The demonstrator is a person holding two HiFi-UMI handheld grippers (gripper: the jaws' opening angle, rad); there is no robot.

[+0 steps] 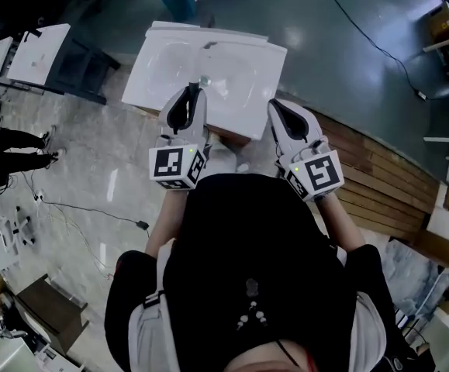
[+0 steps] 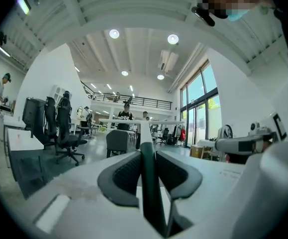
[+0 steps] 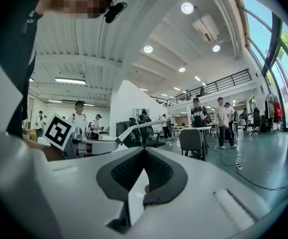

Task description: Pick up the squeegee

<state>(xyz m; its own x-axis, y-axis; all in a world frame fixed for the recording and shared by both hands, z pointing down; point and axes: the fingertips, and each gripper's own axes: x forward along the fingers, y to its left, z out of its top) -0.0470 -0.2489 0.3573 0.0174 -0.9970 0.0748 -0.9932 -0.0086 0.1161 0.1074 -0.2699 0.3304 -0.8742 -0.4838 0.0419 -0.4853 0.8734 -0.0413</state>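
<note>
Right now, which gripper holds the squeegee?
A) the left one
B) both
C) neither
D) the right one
A: the left gripper has its jaws closed on the squeegee by its dark handle, while the right gripper has its jaws together with nothing between them.

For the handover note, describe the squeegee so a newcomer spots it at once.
Find the white washbasin in front of the person; the left gripper hangs over its near edge. The squeegee is the thin dark handle clamped between that gripper's pads, topped by a pale crossbar; the right gripper holds nothing.
</note>
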